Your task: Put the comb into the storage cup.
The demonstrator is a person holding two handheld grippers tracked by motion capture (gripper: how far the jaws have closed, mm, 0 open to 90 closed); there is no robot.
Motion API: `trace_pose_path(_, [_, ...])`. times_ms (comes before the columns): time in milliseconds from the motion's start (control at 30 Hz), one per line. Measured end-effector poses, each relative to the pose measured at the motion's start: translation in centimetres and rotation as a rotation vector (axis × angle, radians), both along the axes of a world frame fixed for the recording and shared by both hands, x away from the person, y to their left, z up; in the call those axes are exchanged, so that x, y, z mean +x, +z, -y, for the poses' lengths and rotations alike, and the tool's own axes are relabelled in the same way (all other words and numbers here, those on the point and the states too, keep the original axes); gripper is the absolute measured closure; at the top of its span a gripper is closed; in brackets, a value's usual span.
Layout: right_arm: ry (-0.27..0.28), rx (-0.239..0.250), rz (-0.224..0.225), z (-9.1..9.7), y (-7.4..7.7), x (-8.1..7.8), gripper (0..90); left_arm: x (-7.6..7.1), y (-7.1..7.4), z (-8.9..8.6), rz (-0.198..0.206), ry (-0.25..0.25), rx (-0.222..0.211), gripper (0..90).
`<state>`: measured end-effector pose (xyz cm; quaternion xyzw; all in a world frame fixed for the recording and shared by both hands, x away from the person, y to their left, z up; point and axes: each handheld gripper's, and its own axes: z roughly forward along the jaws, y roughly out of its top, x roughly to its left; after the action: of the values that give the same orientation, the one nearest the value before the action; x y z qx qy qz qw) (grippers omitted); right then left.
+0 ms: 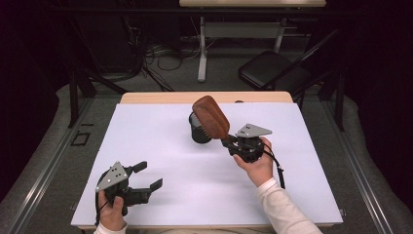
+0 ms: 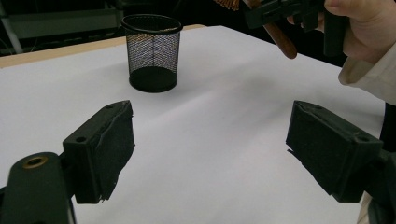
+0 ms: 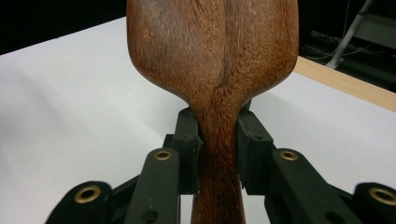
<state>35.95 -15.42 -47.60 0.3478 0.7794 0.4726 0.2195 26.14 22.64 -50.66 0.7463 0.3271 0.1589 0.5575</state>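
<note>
High view: one wooden hairbrush (image 1: 211,117) clamped in right claw (image 1: 229,142), one mesh cup (image 1: 199,129), left claw (image 1: 147,176) wide open, empty.

Lab-style recording room: white-covered table (image 1: 146,146), folding chair (image 1: 272,68) at 1 o'clock, cable tangle (image 1: 160,56) at 11, second desk (image 1: 243,24) at 12, dark surroundings

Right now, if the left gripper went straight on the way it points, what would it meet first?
Probably nothing near: the left gripper has bare table ahead. The mesh cup stands left of its line.

Wooden hairbrush (image 3: 212,70) head cut off at the top edge; mesh cup (image 1: 198,131) half hidden behind it.
</note>
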Motion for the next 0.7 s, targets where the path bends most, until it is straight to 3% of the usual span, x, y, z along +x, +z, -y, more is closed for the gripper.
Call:
trace_pose_path(267, [-0.013, 0.007, 0.024, 0.06, -0.26, -0.22, 72.6, 0.07, -0.1, 0.01, -0.011, -0.004, 0.0, 15.2])
trace_pose_path(700, [-0.01, 0.009, 0.028, -0.12, -0.54, -0.48, 72.7, 0.36, -0.37, 0.3, -0.042, 0.009, 0.002, 15.1])
